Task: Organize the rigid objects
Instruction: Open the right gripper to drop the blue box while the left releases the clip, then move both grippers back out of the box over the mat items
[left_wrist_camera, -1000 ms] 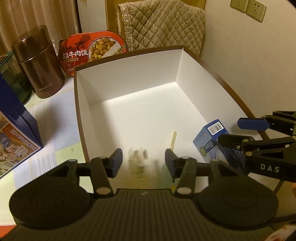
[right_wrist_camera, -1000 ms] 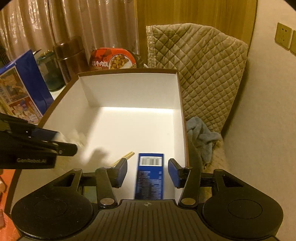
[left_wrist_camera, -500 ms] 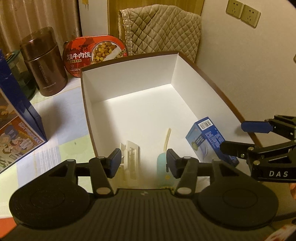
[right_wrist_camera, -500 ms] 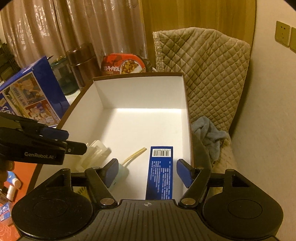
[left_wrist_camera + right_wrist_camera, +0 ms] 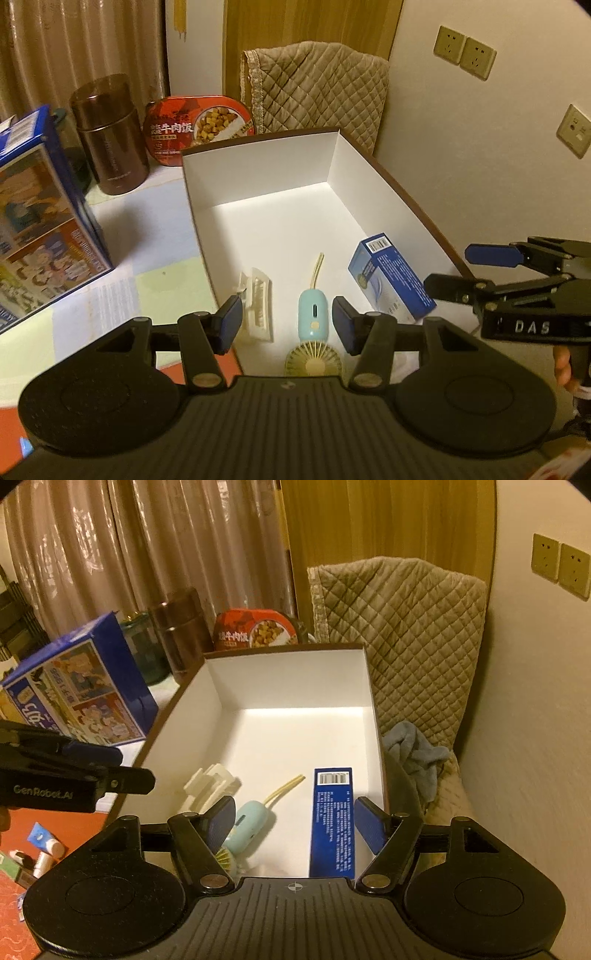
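Note:
A brown box with a white inside (image 5: 258, 173) (image 5: 288, 679) holds three things near its front end. A cream plastic clip (image 5: 258, 310) (image 5: 210, 786) lies at the left. A mint handheld fan (image 5: 313, 314) (image 5: 251, 823) lies in the middle, and a blue carton (image 5: 391, 280) (image 5: 332, 819) lies flat at the right. My left gripper (image 5: 286, 325) (image 5: 129, 766) hovers open above the clip and fan and touches neither. Above the blue carton my right gripper (image 5: 295, 825) (image 5: 452, 269) is open and holds nothing.
Left of the box stand a brown canister (image 5: 110, 136), a red meal tub (image 5: 199, 129) and a tall blue picture carton (image 5: 37, 206). A quilted chair back (image 5: 399, 627) with a grey-blue cloth (image 5: 413, 753) is at the right. Small bottles (image 5: 40, 849) lie on red cloth.
Both grippers rose and drew back from the box. The right jaws widened off the blue carton, which now lies flat. The cream clip dropped from between the left fingers to the box floor.

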A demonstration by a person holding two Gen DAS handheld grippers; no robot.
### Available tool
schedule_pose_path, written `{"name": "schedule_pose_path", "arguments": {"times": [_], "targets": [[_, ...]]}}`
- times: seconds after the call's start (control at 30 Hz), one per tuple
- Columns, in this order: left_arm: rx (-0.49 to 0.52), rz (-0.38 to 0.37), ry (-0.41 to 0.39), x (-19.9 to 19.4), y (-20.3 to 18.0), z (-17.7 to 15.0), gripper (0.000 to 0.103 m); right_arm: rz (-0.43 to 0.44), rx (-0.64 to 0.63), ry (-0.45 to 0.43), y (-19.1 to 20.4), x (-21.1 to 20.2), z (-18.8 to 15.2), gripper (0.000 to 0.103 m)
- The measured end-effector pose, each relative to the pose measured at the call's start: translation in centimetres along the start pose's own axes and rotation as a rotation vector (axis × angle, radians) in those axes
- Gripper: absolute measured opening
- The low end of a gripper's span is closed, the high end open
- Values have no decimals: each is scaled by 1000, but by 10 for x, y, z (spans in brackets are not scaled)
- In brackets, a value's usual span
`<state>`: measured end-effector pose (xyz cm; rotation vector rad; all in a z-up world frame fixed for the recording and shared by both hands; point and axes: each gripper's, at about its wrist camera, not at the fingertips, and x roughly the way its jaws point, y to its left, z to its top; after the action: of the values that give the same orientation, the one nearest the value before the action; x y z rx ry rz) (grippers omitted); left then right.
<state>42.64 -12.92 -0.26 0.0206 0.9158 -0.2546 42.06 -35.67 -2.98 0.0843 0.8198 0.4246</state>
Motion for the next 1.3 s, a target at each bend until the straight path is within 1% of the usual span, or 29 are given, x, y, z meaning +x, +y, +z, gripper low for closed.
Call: {"name": "schedule_pose_path", "arguments": {"times": [0.37,0.63,1.0,1.3], "targets": [[-44,19,-49,-65,19,-43,49,40,-6,-41,30,-39,-17,68],[-96,51,-53,-100,42,-81,49,77,-23,-40,58,-54,-34,68],[-188,98,-37,-132,69,-133,49,143,-59,14,104,-52,-61,68],[-259,148,-15,-152,94,-173,49,221,-98,75,146,-41,-81,68]]}}
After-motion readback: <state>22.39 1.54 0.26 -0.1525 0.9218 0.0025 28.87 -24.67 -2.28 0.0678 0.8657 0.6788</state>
